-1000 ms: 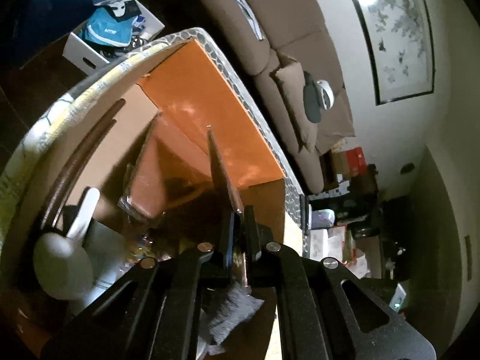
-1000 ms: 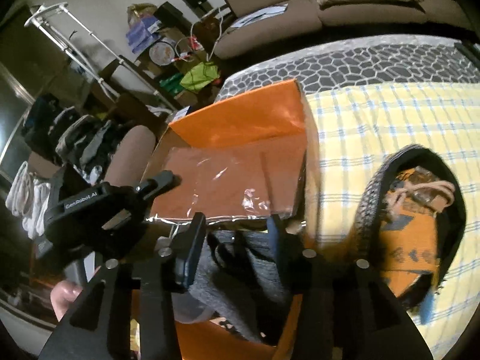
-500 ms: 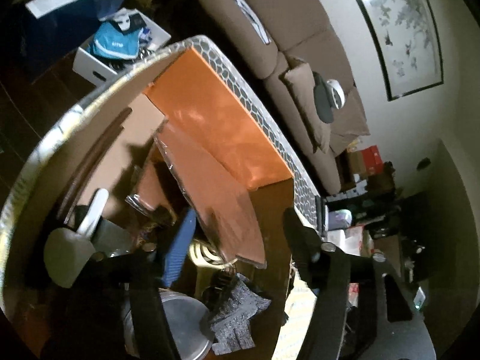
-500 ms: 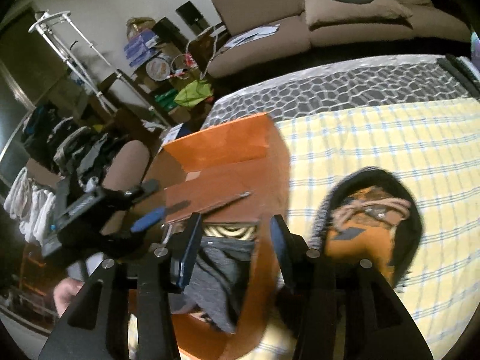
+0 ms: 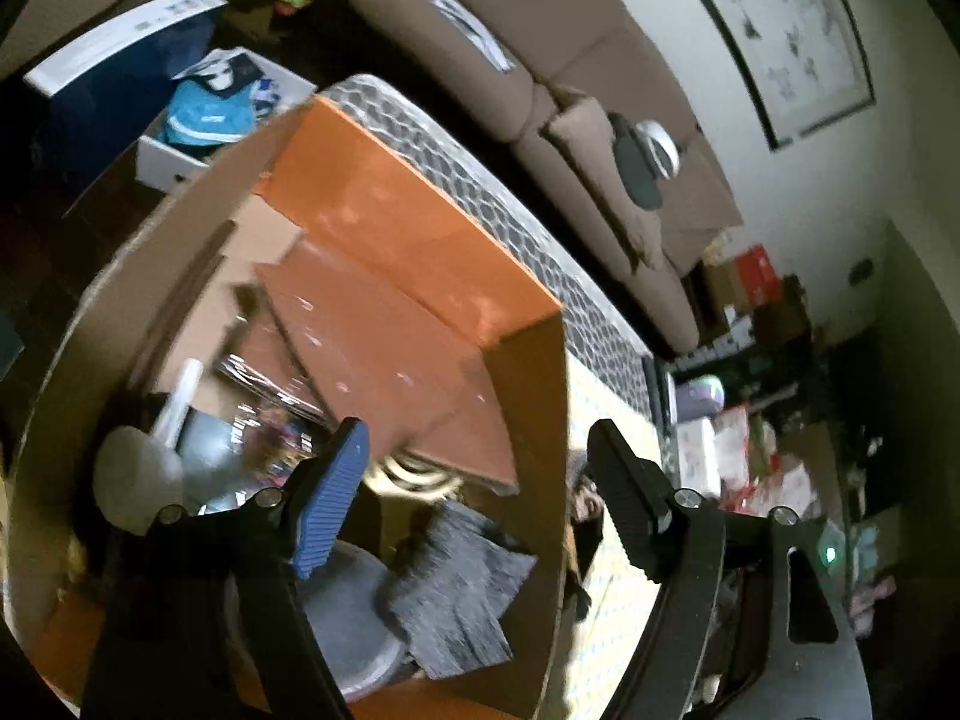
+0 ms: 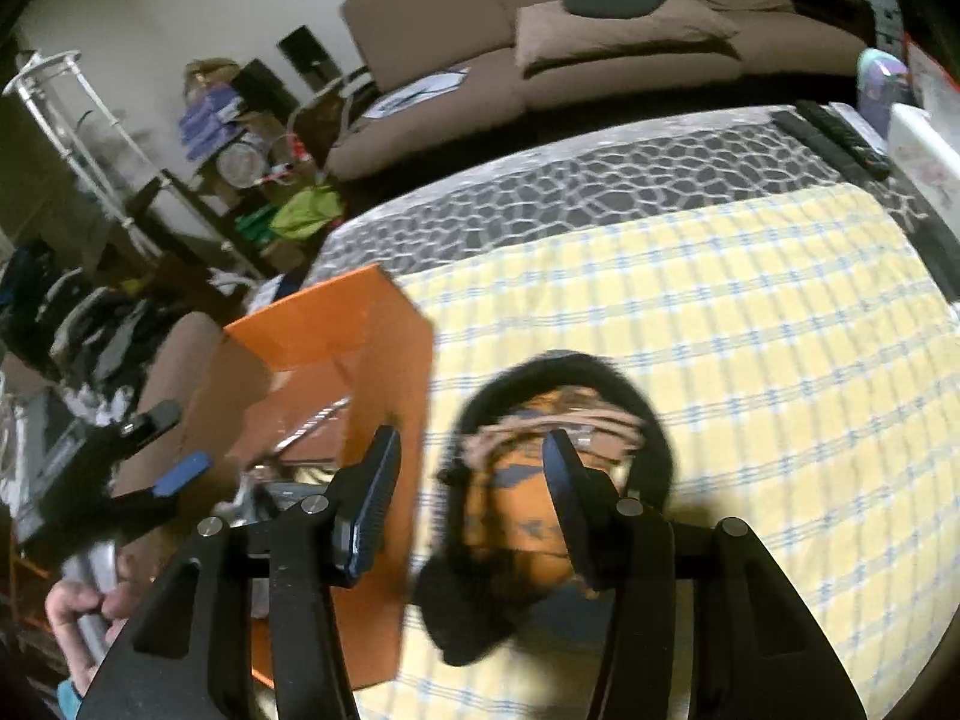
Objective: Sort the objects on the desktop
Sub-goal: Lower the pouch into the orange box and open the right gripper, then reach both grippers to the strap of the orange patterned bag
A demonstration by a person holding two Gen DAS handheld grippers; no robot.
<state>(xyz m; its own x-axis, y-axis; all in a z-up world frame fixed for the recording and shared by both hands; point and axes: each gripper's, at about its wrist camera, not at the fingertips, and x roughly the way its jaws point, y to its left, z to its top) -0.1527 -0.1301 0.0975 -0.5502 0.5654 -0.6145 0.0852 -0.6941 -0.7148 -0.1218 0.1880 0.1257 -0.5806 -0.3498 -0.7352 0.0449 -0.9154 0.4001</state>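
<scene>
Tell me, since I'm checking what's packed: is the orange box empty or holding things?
Holding things. The orange box contains a flat brown packet, grey cloth and a white-handled item.

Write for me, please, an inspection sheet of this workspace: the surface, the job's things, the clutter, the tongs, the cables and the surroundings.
Surface: yellow checked cloth over a grey patterned cover.
Job's things: open orange box holding a flat brown packet, grey cloth and a white-handled item; black-rimmed orange pouch on the cloth beside the box.
Clutter: remote controls at the far edge.
Tongs: left tongs open over the box, jaws just opened, nothing between them; right tongs open above the pouch, not gripping.
Cables: a pale coil in the box, perhaps cord.
Surroundings: brown sofa, framed picture, floor boxes.
</scene>
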